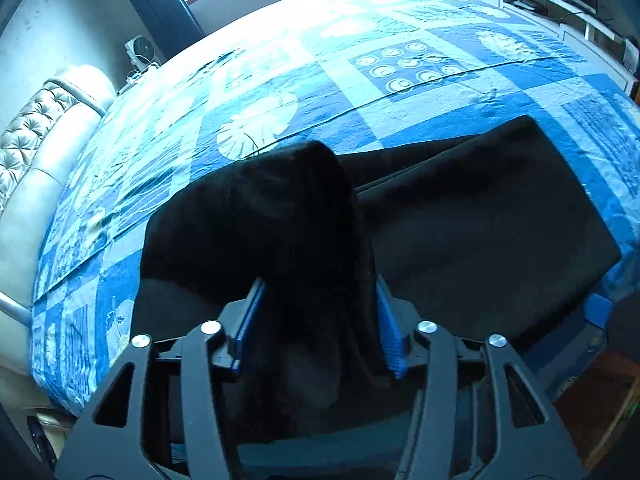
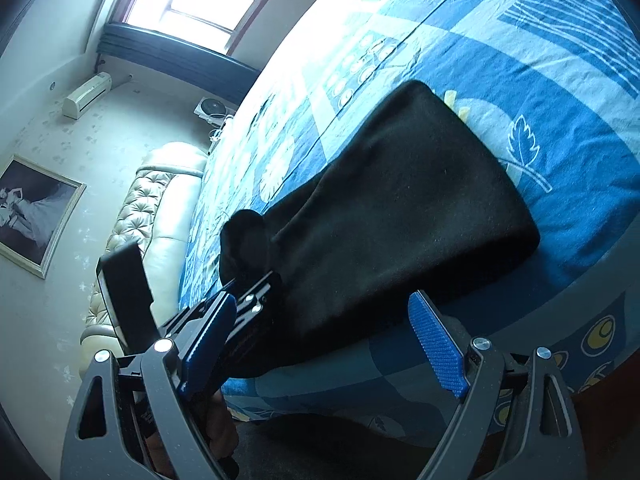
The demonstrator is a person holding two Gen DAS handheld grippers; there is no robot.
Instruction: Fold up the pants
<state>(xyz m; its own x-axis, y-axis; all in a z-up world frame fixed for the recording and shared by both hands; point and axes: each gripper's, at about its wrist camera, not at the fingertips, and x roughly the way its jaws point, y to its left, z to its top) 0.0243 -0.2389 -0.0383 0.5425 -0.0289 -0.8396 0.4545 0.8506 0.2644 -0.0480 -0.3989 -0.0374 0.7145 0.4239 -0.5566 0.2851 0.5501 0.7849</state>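
Where the left gripper stands part open, a raised hump of the black pants sits between its blue pads; whether they press the cloth is unclear. Beside it, the right gripper gapes wide and empty at the bed's near edge. Folded pants lie near that edge on the blue bedspread, bare and roomy beyond. Far off, a headboard; no writing reads.

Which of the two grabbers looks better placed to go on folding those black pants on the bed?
Probably the left gripper: a raised fold of the black pants stands between its blue pads. The right gripper hangs wide open at the bed's edge with nothing between its pads.
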